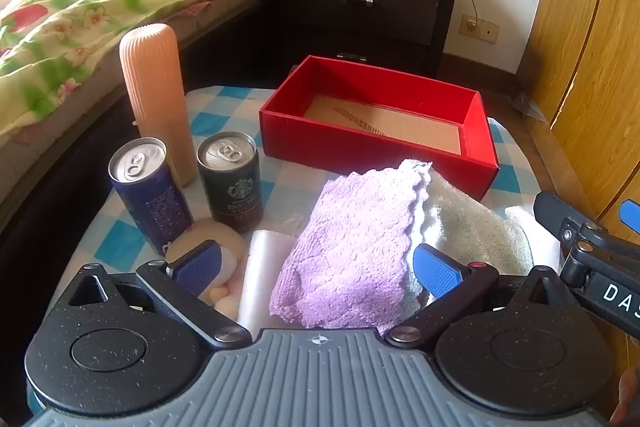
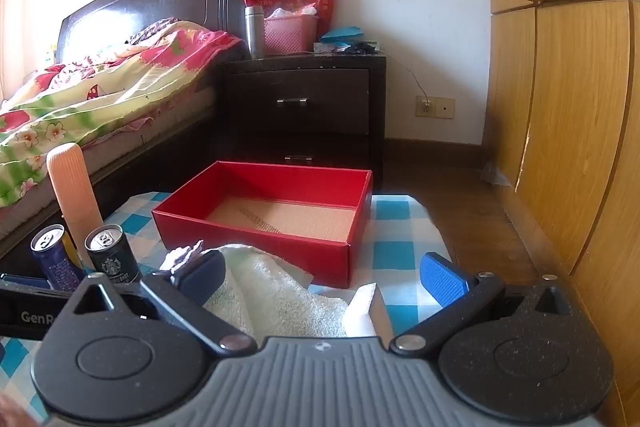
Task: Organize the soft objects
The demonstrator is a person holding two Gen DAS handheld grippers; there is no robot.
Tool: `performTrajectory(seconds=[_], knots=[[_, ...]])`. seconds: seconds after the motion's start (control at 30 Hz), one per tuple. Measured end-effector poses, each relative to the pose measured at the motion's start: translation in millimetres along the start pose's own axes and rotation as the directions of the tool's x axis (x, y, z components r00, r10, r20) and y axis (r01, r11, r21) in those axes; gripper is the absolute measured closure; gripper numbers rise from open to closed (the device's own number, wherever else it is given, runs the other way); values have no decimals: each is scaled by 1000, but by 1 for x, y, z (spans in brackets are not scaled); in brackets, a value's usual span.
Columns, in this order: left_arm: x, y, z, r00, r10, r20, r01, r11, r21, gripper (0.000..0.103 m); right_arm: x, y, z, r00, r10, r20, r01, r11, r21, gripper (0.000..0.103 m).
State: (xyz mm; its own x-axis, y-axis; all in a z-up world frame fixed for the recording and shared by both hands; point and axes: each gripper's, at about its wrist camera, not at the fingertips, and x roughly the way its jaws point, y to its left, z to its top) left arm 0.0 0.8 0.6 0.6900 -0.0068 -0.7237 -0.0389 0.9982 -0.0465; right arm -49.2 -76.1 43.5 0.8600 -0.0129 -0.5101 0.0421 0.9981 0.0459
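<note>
A purple fluffy cloth (image 1: 352, 243) lies on a pale green towel (image 1: 476, 227) at the table's front. My left gripper (image 1: 316, 273) is open, its blue pads on either side of the purple cloth. A small cream plush toy (image 1: 224, 267) lies by the left pad. An empty red box (image 1: 376, 123) stands behind the cloths. In the right wrist view my right gripper (image 2: 322, 279) is open around the pale green towel (image 2: 276, 299), with a white folded cloth (image 2: 362, 311) beside it and the red box (image 2: 272, 215) beyond.
Two drink cans (image 1: 230, 179) and a tall ribbed peach bottle (image 1: 154, 95) stand on the left of the blue checked tablecloth (image 1: 224, 111). A bed is at the left, a dark nightstand (image 2: 304, 107) behind, a wooden wardrobe (image 2: 560, 107) at the right.
</note>
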Motion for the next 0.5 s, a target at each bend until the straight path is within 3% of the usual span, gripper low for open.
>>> performTrajectory(seconds=[0.5], knots=[[0, -2, -1, 1000, 20, -4, -20, 1000, 13, 6, -2, 0, -1, 1000, -4, 6, 4, 1000, -6, 18]])
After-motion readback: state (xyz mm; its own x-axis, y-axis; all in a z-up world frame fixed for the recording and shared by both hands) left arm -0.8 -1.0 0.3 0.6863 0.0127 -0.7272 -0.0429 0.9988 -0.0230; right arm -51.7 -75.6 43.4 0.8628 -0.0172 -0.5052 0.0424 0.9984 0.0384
